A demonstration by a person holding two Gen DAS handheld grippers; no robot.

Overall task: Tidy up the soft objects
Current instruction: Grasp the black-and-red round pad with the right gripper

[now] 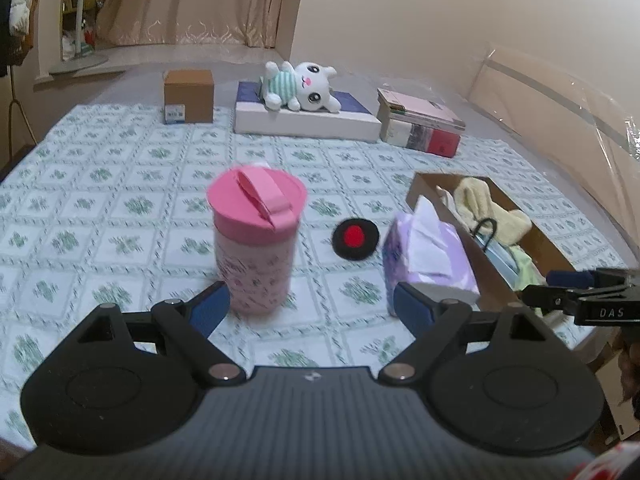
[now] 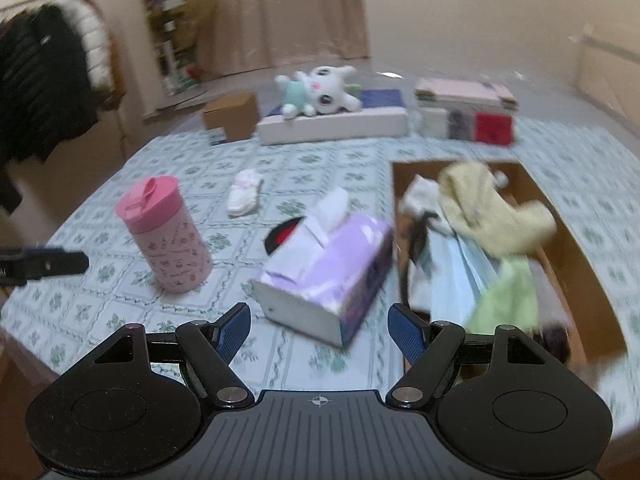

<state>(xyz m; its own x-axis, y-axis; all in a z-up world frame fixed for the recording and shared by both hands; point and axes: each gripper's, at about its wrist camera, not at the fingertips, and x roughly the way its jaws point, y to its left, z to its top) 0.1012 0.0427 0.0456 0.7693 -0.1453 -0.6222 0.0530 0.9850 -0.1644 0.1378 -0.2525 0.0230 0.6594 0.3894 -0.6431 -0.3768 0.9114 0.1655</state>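
My left gripper (image 1: pixel 312 296) is open with nothing between its fingers, low over the patterned bedspread (image 1: pixel 120 208). A pink lidded cup (image 1: pixel 256 240) stands just ahead of it on the left. My right gripper (image 2: pixel 320 316) is also open. The near corner of a purple tissue box (image 2: pixel 328 264) shows between its fingers, and the pads do not touch it. To the right, a cardboard box (image 2: pixel 568 240) holds a yellow cloth (image 2: pixel 488 200), a green cloth (image 2: pixel 508 296) and other soft items. A white sock (image 2: pixel 245 194) lies loose beyond the cup. A white plush toy (image 1: pixel 300 86) lies on a flat white box (image 1: pixel 304 122).
A black disc with a red centre (image 1: pixel 355 238) lies beside the tissue box (image 1: pixel 428 252). At the back stand a small brown carton (image 1: pixel 188 96) and a stack of boxes (image 1: pixel 420 122). The right gripper (image 1: pixel 540 286) reaches in over the cardboard box (image 1: pixel 440 184). Coats (image 2: pixel 48 80) hang at the left.
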